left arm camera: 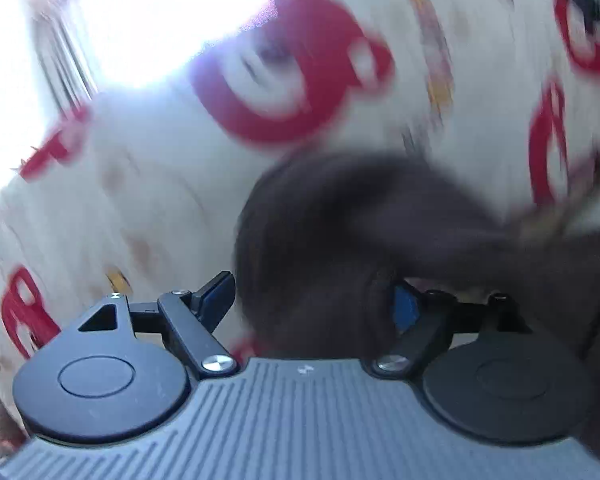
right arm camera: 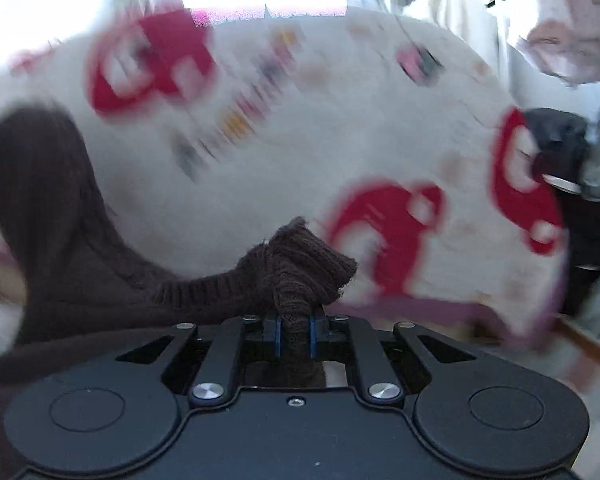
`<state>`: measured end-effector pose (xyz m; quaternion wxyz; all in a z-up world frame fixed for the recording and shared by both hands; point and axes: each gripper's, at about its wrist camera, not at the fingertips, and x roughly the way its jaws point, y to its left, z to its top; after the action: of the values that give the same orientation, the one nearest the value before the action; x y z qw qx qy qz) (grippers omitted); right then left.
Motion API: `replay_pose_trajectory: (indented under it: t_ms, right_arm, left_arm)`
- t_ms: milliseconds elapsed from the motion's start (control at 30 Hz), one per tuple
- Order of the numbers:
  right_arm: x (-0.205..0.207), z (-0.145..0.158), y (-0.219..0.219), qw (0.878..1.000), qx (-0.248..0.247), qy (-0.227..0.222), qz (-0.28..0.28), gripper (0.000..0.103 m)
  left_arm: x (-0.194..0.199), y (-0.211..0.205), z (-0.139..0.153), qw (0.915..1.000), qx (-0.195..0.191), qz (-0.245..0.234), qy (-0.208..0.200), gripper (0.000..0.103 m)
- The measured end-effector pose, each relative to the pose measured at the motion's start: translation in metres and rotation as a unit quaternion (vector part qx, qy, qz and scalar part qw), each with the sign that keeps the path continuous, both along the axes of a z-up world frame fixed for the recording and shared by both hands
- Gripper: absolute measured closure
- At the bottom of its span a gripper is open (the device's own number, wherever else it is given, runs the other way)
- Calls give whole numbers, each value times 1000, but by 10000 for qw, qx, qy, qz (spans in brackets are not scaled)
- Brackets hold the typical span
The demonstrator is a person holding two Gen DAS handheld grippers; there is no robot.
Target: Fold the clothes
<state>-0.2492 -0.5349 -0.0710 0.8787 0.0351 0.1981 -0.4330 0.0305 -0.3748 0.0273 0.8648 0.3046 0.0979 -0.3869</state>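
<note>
Left wrist view: the left gripper (left arm camera: 312,304) has its fingers spread wide apart, and a blurred fold of the dark brown sweater (left arm camera: 340,232) bulges between and above them, over a white bedspread (left arm camera: 148,184) printed with red shapes.

Right wrist view: the right gripper (right arm camera: 294,330) is clamped on a ribbed knit edge of the sweater (right arm camera: 296,276), whose bulk trails off to the left across the bedspread (right arm camera: 340,128).

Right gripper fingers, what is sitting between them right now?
In the right wrist view, a bunched fold of the dark brown knit garment sits pinched between the right gripper fingers, over the red-and-white patterned bedsheet.
</note>
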Motion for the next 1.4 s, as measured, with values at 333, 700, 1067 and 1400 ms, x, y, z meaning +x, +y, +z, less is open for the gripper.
replay_pose_trajectory:
  t_ms: [333,700,1067,1400]
  right_arm:
    - [-31,-105,-101,9494,2965,-496,-907,89]
    - [-41,-37,-24,9895,759,-1133,474,90]
    - [-32,-87,-71,9769,1625,452,-1313,61]
    - [-38,-50,36,9105,3684,-1259,1391,48]
  left_arm:
    - [47,50,-151,9676,1007,1174,1996,26]
    - [70,164,-140,9521,444,2194,2085,26]
    - [58,304,-144,9043,-405,3026,2985,26]
    - [14,350,-175,8673,-919,3100,3785,23]
